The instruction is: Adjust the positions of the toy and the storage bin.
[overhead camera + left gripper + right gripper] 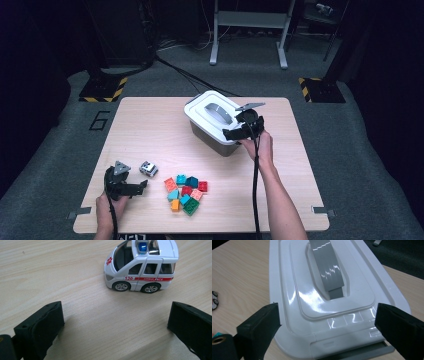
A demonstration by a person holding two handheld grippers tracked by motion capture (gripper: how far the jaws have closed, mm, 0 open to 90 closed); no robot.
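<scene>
A grey box with a white lid (200,111) and a grey handle (218,112) stands at the back middle of the wooden table (150,125). My right gripper (234,133) hovers at the box's near right end, open. In the right gripper view the lid (312,300) and its handle (327,267) lie between and beyond the spread jaws of the right gripper (328,315), which touch nothing. A white toy ambulance (148,169) sits at the front left. My left gripper (140,187) rests beside it, open; the ambulance (141,266) stands just ahead of the left gripper (116,312).
A heap of several coloured bricks (185,192) lies at the front middle of the table, right of the ambulance. Black cables trail from both grippers toward the front edge. Dark floor, cables and a metal stand (250,30) lie beyond the table.
</scene>
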